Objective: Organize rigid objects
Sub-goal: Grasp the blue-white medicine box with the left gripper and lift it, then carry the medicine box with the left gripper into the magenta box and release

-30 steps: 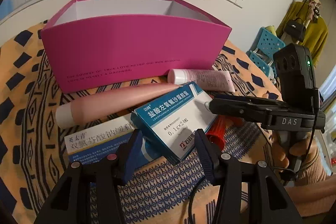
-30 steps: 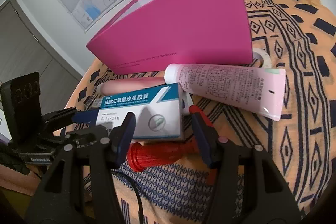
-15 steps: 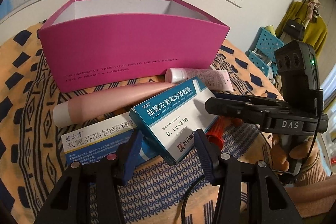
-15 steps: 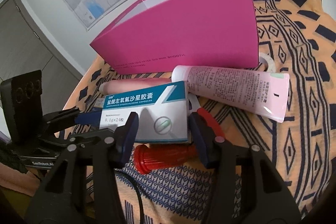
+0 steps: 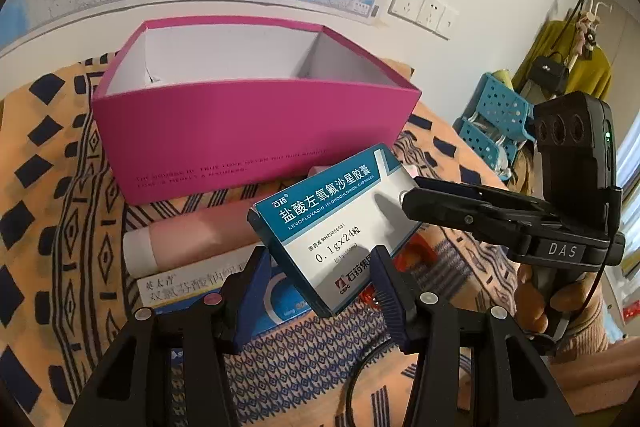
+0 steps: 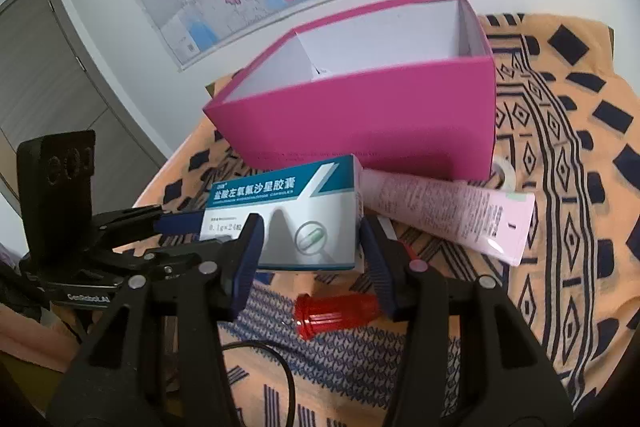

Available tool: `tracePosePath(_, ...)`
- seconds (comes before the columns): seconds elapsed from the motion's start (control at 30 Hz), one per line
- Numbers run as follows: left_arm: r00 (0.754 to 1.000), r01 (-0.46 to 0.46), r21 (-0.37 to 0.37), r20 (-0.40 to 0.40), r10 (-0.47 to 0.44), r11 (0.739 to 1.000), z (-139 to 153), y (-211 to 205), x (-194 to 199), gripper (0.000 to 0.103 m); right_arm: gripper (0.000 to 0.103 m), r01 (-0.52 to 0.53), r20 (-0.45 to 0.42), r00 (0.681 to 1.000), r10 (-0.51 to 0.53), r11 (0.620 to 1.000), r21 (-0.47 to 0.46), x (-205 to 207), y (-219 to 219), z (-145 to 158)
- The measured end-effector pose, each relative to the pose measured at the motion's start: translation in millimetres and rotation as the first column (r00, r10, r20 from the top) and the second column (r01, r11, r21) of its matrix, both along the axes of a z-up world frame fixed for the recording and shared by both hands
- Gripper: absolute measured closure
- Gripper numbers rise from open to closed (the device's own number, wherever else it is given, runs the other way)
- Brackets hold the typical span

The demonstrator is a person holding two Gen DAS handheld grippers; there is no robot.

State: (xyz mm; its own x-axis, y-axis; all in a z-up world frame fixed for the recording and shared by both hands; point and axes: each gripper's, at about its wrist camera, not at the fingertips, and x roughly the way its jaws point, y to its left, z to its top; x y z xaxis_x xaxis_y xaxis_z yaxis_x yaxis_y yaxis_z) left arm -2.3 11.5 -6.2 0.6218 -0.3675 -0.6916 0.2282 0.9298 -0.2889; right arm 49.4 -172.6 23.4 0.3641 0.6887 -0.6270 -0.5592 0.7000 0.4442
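The open pink box (image 5: 256, 131) stands at the far side of the patterned cloth (image 6: 568, 195), its white inside showing nothing. One teal-and-white medicine carton (image 6: 288, 211) is lifted clear of the cloth just in front of it, tilted, clamped at one end by the left gripper (image 5: 320, 279) and at the other by the right gripper (image 6: 310, 251). Below lie two pink tubes (image 5: 192, 239) (image 6: 452, 211), a second carton (image 5: 192, 283) and one red cylinder (image 6: 336, 315).

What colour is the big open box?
Bright pink outside, white inside; the box shows best in the right wrist view.
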Motion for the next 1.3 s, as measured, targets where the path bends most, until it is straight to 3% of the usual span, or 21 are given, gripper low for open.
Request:
tracePosePath(0.9,0.991,-0.051,0.029,0.125,0.047,0.998,53,12,25,0.051,0.050,-0.019,0.122,0.992,0.014,0.999,0.039,21,14,46)
tracePosePath(1.3,0.983,-0.089,0.077,0.170,0.075,0.993,79,22,62,0.051,0.050,-0.010,0.159,0.987,-0.002,0.997,0.075,63,27,68)
